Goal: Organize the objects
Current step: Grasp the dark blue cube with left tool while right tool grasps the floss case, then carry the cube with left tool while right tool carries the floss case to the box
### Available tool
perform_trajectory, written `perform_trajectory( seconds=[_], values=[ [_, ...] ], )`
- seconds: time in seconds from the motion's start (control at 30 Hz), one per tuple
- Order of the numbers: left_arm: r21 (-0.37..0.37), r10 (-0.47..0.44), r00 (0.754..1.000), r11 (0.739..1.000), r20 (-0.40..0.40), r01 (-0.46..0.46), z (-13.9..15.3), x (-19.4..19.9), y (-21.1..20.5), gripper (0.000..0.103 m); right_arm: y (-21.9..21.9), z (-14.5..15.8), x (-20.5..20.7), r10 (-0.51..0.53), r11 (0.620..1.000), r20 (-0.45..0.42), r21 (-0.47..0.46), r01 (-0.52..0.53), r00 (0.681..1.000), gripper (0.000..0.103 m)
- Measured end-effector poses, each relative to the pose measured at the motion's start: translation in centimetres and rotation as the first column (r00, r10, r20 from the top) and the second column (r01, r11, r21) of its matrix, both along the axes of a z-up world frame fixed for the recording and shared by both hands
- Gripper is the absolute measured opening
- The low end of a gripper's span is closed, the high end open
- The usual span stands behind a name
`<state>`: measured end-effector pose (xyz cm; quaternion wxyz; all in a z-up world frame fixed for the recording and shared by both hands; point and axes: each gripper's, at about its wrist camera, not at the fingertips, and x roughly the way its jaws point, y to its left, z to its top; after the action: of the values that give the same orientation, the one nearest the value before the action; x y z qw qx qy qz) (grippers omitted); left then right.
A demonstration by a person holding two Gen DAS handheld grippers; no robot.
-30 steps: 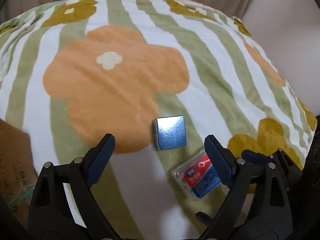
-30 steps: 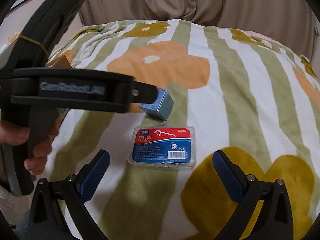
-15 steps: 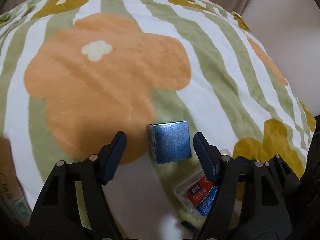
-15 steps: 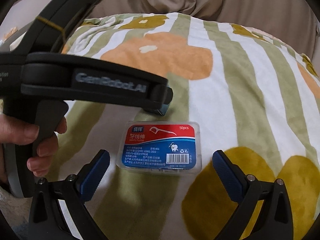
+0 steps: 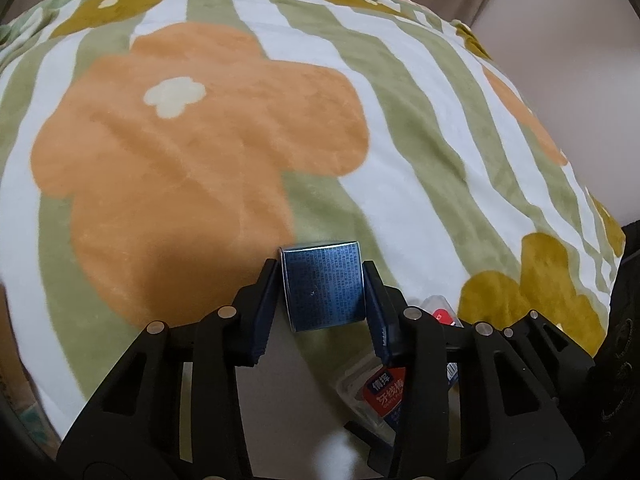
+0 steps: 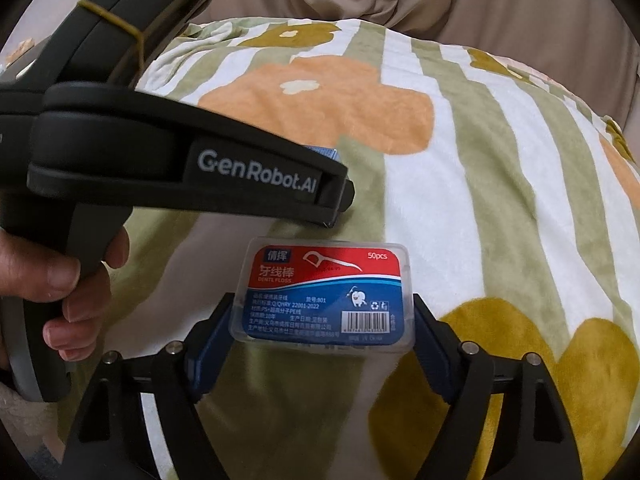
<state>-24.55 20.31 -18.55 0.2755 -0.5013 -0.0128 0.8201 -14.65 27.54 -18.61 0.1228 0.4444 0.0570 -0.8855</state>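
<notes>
Resting on: floral blanket [image 5: 224, 152], soft bedding under both items.
Floss box [image 6: 326, 292]: flat; right hand-held gripper [image 6: 320, 322] closing around its ends, ready to lift.
Blue carton [image 5: 322, 286]: upright; left hand-held gripper [image 5: 320, 304] closing, pads at its sides.
</notes>
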Motion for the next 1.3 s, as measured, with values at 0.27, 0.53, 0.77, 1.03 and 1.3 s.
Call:
perform_trajectory(
  seconds=[0.27,0.53,0.77,1.03,1.3],
  values=[
    [0.005,0.011,1.0,1.0,-0.009,-0.011,0.8,0.4,-0.5,0.035,0.1,0.5,0.1,-0.009,1.0,0.006,-0.011,0.009,1.0,0.078],
    [0.022,0.023,0.999,1.0,-0.037,-0.022,2.9,1.1,-1.5,0.035,-0.1,1.7,1.0,-0.017,1.0,-0.014,-0.014,0.016,1.0,0.078],
    [0.047,0.035,0.996,0.998,-0.078,-0.032,6.0,2.4,-2.7,0.035,-0.9,3.4,2.7,-0.008,1.0,-0.036,-0.026,0.007,0.999,0.078],
    [0.069,0.077,0.989,0.995,-0.125,-0.069,9.3,3.6,-5.3,0.034,-1.7,6.1,3.7,-0.008,0.998,-0.071,-0.06,0.004,0.997,0.078],
    [0.089,0.123,0.974,0.99,-0.189,-0.107,13.4,4.7,-9.0,0.035,-3.4,9.1,4.2,0.006,0.997,-0.12,-0.076,-0.015,0.993,0.078]
  ],
)
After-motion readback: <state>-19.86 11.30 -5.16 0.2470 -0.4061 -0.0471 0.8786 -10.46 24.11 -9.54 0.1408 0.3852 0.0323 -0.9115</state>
